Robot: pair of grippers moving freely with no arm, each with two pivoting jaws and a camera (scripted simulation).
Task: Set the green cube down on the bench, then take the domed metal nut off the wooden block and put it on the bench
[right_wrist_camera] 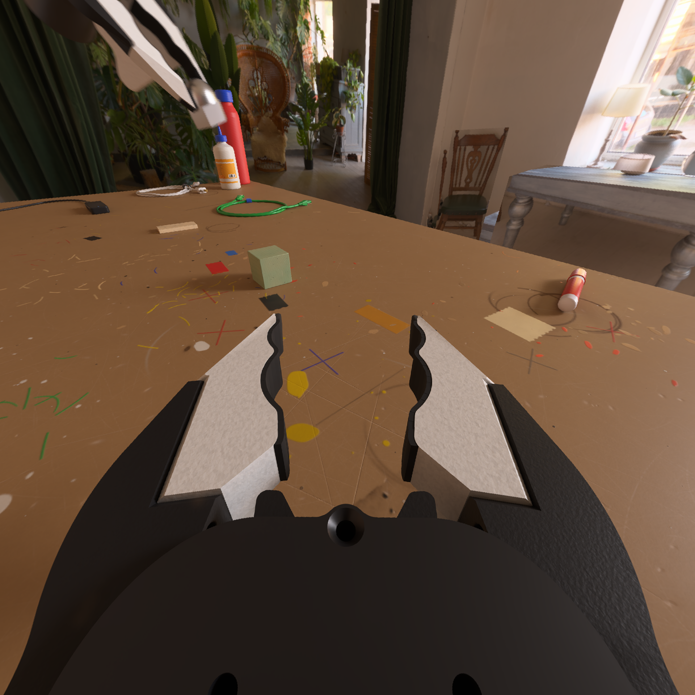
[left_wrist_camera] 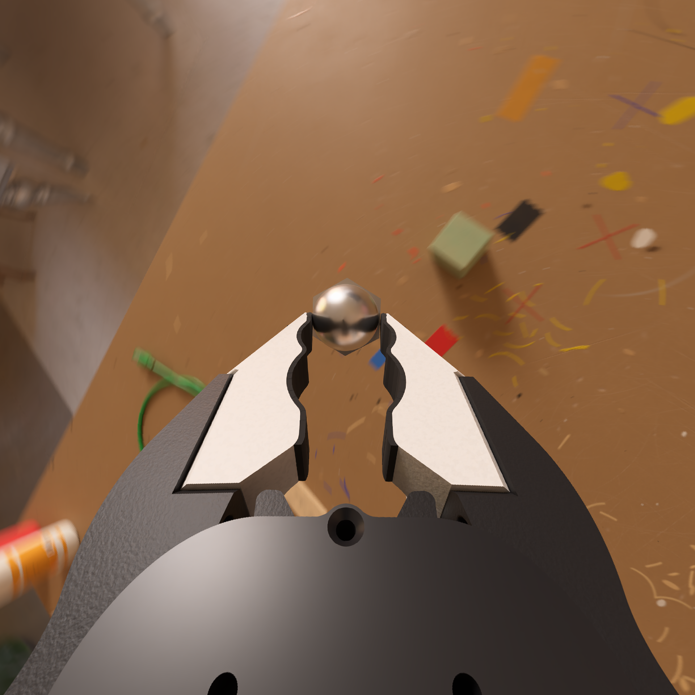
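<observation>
My left gripper point(left_wrist_camera: 346, 317) is shut on the domed metal nut point(left_wrist_camera: 345, 316) and holds it high above the brown bench point(left_wrist_camera: 301, 150). In the right wrist view that gripper point(right_wrist_camera: 195, 99) shows at the top left with the nut point(right_wrist_camera: 206, 103) at its tips. The green cube point(left_wrist_camera: 460, 243) rests on the bench, also seen in the right wrist view point(right_wrist_camera: 270, 266). The flat wooden block point(right_wrist_camera: 176, 227) lies bare on the bench beyond the cube. My right gripper point(right_wrist_camera: 345, 319) is open and empty, low over the bench, short of the cube.
A green cable loop point(right_wrist_camera: 252, 207), a white cord point(right_wrist_camera: 165, 191), a black box with a lead point(right_wrist_camera: 97, 207), a glue bottle point(right_wrist_camera: 226, 161) and a red bottle point(right_wrist_camera: 235, 139) sit at the bench's far edge. A red and white tube point(right_wrist_camera: 572, 289) lies at right.
</observation>
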